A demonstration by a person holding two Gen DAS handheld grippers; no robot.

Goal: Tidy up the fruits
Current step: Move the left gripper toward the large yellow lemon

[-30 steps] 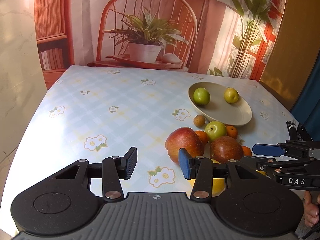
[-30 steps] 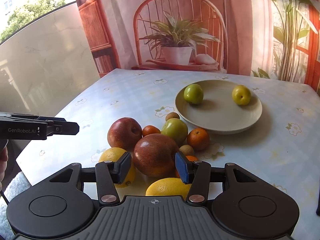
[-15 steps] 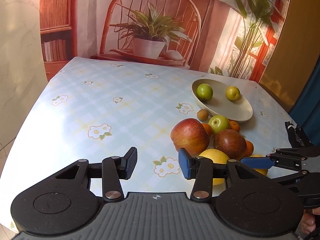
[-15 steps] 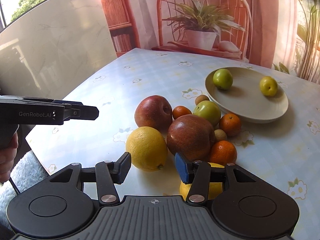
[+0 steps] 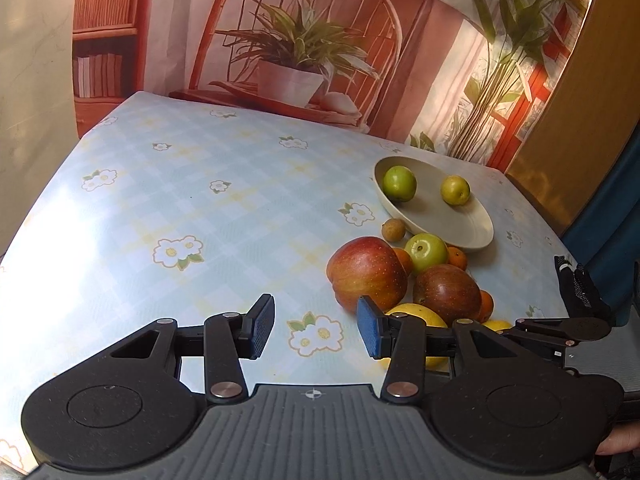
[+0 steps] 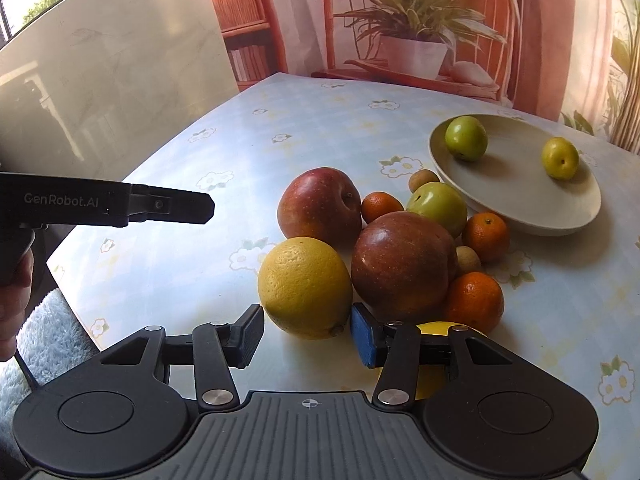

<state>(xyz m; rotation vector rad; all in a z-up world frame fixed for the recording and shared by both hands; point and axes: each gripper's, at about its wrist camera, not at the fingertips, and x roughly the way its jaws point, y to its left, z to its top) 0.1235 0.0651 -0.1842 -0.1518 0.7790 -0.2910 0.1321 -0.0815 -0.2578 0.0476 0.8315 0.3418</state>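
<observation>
A heap of fruit lies on the flowered tablecloth: a large yellow citrus (image 6: 306,286), a dark red apple (image 6: 404,264), a lighter red apple (image 6: 320,204), a green apple (image 6: 438,204) and small tangerines (image 6: 486,236). My right gripper (image 6: 307,336) is open, with the yellow citrus just beyond its tips and no pad touching it. A second yellow fruit (image 6: 440,328) is half hidden behind the blue right pad. My left gripper (image 5: 315,330) is open over bare cloth, left of the red apple (image 5: 366,274). The beige plate (image 5: 472,236) holds a green fruit (image 5: 399,183) and a yellow-green one (image 5: 455,189).
The plate (image 6: 560,216) sits behind and to the right of the heap. The other gripper (image 6: 176,208) hangs over the table's left edge, held by a hand. A printed backdrop of a chair and plants stands behind the table. Bare cloth (image 5: 180,208) spreads to the left.
My right gripper has slid left, from facing the dark red apple to facing the yellow citrus. The left gripper has only tilted a little and stays open.
</observation>
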